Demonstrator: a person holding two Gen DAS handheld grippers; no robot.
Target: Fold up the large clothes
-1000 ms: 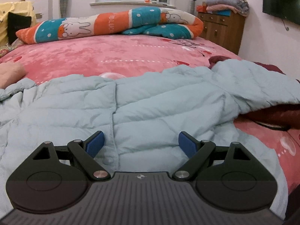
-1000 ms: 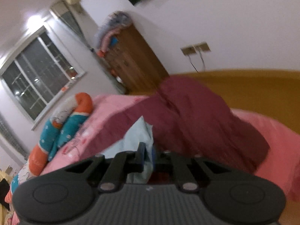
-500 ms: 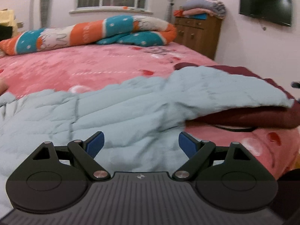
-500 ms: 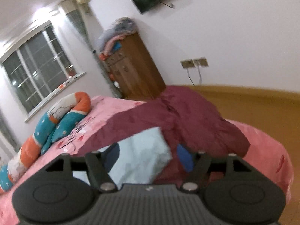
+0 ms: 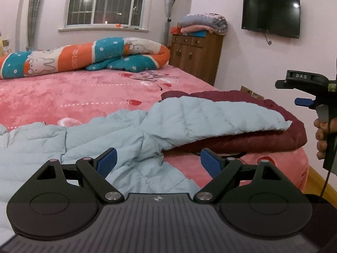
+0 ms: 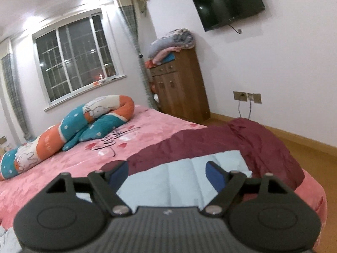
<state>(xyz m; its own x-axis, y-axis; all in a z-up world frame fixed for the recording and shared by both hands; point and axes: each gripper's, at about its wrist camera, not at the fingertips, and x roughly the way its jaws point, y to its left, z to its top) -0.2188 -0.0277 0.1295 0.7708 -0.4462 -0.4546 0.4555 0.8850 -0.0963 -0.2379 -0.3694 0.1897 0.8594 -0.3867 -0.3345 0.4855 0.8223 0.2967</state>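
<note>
A pale blue padded jacket [image 5: 118, 139] lies spread on the pink bed [image 5: 63, 97]. One sleeve [image 5: 221, 116] stretches right over a dark red garment [image 5: 263, 139] at the bed's corner. My left gripper [image 5: 158, 162] is open and empty, low over the jacket body. My right gripper [image 6: 167, 174] is open and empty above the sleeve end [image 6: 185, 181], which rests on the dark red garment [image 6: 242, 141]. The right tool also shows in the left wrist view [image 5: 309, 90], held off the bed's right edge.
A rolled orange and teal quilt [image 5: 84, 57] lies at the far side of the bed. A wooden cabinet [image 5: 195, 57] with folded blankets stands by the wall under a TV [image 5: 271, 15]. Wooden floor [image 6: 305, 158] runs right of the bed.
My right gripper opened and let go of the sleeve, which now lies on the dark red garment, then drew back and up. My left gripper swung right and lifted slightly.
</note>
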